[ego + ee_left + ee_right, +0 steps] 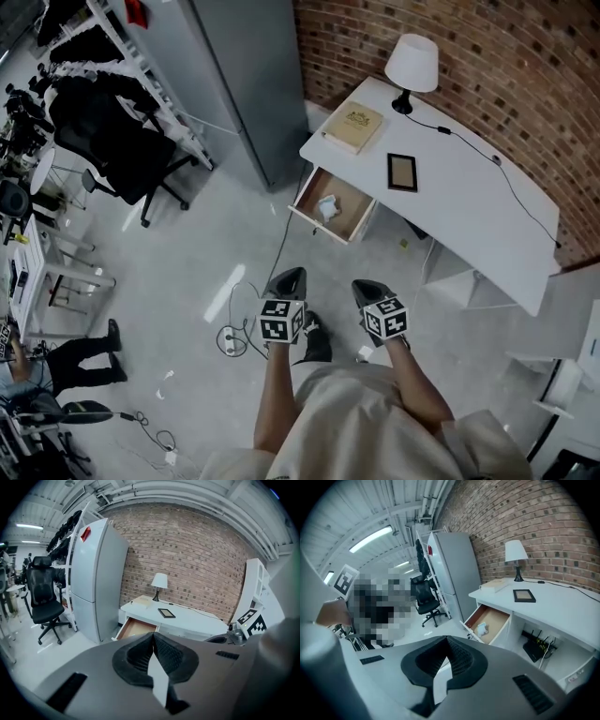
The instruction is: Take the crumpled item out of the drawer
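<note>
In the head view a white bench (pixel 459 187) is seen running from 12 o'clock toward 4 o'clock along a brick wall (pixel 487 56), and a drawer (pixel 349 199) is pulled out of its end at about 12 o'clock from the two claws. The crumpled item (pixel 326 208), pale and wadded, is found lying on the drawer's wooden bottom, nearer the pulled-out front than the bench, touched by neither claw. The left claw (pixel 291 274) and the right claw (pixel 366 286) are held side by side over the grey floor (pixel 187 262), well apart from the drawer, both pointed toward 12 o'clock. In the left gripper view the left claw (pixel 152 637) is shown pressed together with nothing between its jaws, and the open drawer (pixel 136 627) is seen at 12 o'clock just above it. In the right gripper view the right claw (pixel 446 641) is likewise shown pressed together and empty, with the drawer (pixel 492 618) and the crumpled item (pixel 482 629) at about 1 o'clock. On the bench a lamp (pixel 412 64), a book (pixel 352 127) and a dark picture frame (pixel 402 172) are set. A grey fridge (pixel 244 84) is stood at 10 o'clock from the drawer, and a black office chair (pixel 122 150) is placed further out at 9 o'clock
</note>
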`<state>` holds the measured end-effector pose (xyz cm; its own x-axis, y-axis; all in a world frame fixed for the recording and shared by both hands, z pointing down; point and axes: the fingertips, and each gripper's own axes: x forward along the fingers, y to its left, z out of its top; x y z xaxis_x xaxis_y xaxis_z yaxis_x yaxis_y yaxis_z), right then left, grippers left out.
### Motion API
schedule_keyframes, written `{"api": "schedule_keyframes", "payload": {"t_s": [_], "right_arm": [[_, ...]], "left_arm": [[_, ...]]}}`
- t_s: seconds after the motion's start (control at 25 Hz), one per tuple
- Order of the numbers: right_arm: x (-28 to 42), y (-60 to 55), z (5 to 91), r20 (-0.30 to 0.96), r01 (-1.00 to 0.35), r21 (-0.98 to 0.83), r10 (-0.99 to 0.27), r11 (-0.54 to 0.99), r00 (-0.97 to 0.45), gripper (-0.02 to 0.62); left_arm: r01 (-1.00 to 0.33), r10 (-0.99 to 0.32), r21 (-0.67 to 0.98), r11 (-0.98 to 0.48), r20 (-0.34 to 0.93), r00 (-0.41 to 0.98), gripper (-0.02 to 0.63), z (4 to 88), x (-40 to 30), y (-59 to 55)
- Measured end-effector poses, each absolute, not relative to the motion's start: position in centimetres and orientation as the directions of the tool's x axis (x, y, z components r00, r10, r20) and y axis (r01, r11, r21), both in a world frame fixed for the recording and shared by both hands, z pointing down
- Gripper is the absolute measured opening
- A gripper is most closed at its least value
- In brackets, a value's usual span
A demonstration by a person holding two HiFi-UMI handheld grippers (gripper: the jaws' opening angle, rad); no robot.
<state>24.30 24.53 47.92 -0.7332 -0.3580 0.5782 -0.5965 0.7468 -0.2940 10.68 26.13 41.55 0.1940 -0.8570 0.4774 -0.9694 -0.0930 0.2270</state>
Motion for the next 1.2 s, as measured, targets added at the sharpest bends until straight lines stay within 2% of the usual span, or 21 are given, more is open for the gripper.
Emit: {"api": "schedule_keyframes", "payload": {"t_s": [0.52, 0.76, 1.04, 1.2], "right_arm": [[17.0, 20.4, 48.7, 0.605, -0.66, -0.274, -0.409, 0.699, -0.684, 0.025], [16.0, 19.0, 49.2, 0.616, -0.691, -0.254, -0.437, 0.677, -0.655, 0.025], [13.6, 15.9, 49.3, 0.603, -0.668, -0.214, -0.441, 0.713, -0.664, 0.025], [12.0, 12.8, 49.0, 0.599, -0.673, -0.222, -0.446, 0.705, -0.665, 0.025]], "left_arm": [[-0.939, -0.813, 0.28, -0.198, 0.488, 0.317, 0.017, 43.5, 3.2, 21.4], [-0.948, -0.832, 0.274, -0.16, 0.48, 0.279, 0.017, 43.5, -0.1, 22.1], [-0.963, -0.872, 0.252, -0.092, 0.447, 0.2, 0.017, 43.8, -2.8, 21.7], [-0.967, -0.85, 0.235, -0.097, 0.487, 0.204, 0.017, 44.3, -3.6, 20.6]]}}
